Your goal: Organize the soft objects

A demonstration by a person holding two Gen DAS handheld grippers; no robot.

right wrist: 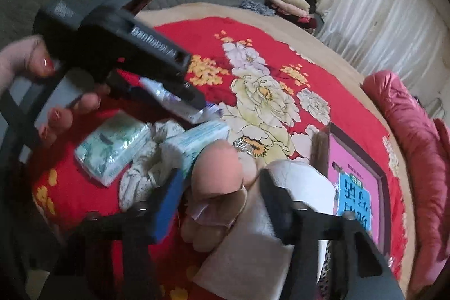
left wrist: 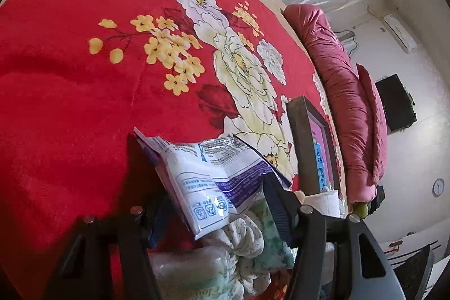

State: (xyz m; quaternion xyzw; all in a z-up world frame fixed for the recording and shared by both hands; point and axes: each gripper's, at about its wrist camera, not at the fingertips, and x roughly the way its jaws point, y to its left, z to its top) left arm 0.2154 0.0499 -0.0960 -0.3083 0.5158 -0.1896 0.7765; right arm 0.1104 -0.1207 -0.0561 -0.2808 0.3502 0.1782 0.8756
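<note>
1. Where the left gripper (left wrist: 208, 196) crosses the frame's bottom edge, its arms are cut off; its jaws are part-open around a wipes pack (left wrist: 208, 173), and whether the pads press it cannot be told.
2. Blur softens the right wrist view: the right gripper (right wrist: 219, 196) stands part-open around a plush toy (right wrist: 216, 173), contact unclear.
3. Beneath that toy a white cloth (right wrist: 247, 243) is partly hidden.
4. Left of the right jaws lie a tissue pack (right wrist: 112, 148) and crumpled fabric (right wrist: 140, 176), on the red blanket (right wrist: 267, 33).
5. Right of both jaws stands a box (right wrist: 354, 167), edge cut off; its contents cannot be made out beyond pink and blue print.
</note>
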